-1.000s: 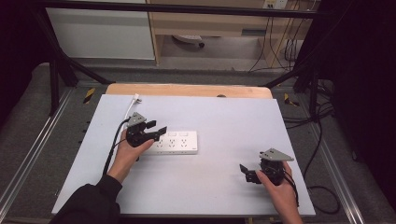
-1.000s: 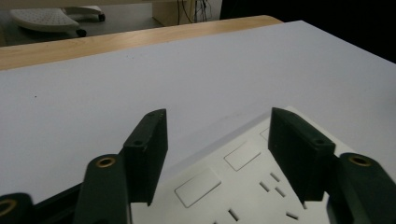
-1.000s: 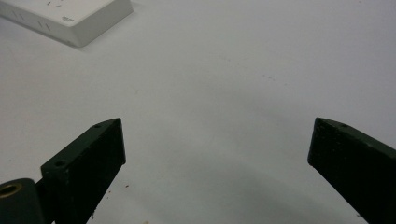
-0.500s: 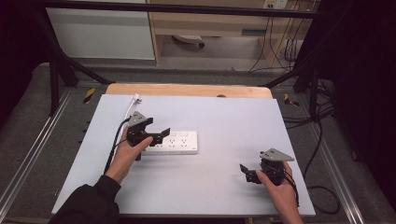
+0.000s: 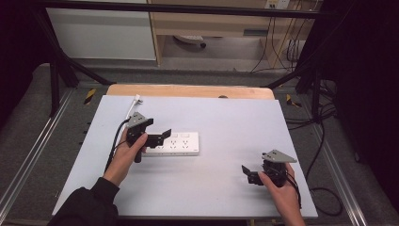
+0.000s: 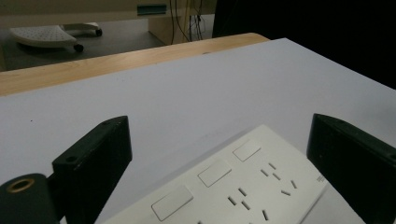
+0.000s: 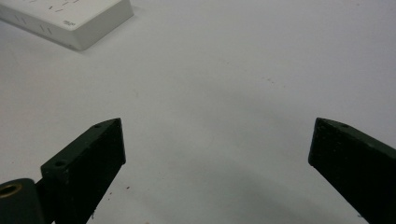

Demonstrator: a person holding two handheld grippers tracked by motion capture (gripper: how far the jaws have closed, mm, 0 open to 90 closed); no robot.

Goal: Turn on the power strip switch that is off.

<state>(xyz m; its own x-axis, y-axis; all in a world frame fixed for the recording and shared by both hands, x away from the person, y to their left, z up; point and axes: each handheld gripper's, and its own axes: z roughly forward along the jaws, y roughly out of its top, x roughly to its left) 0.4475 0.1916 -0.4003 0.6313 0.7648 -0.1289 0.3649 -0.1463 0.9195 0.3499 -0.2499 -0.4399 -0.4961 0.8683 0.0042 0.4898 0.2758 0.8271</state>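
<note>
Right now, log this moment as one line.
left gripper: jaws just opened, over power strip, no grip | right gripper: open, empty, on table

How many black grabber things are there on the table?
2. The left hand-held gripper is over the left end of the white power strip; the right hand-held gripper is over the table's near-right part.

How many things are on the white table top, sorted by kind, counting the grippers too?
Power strip: 1
White cable: 1
Grippers: 2, the left gripper open over the strip, the right gripper open
Total: 4
</note>
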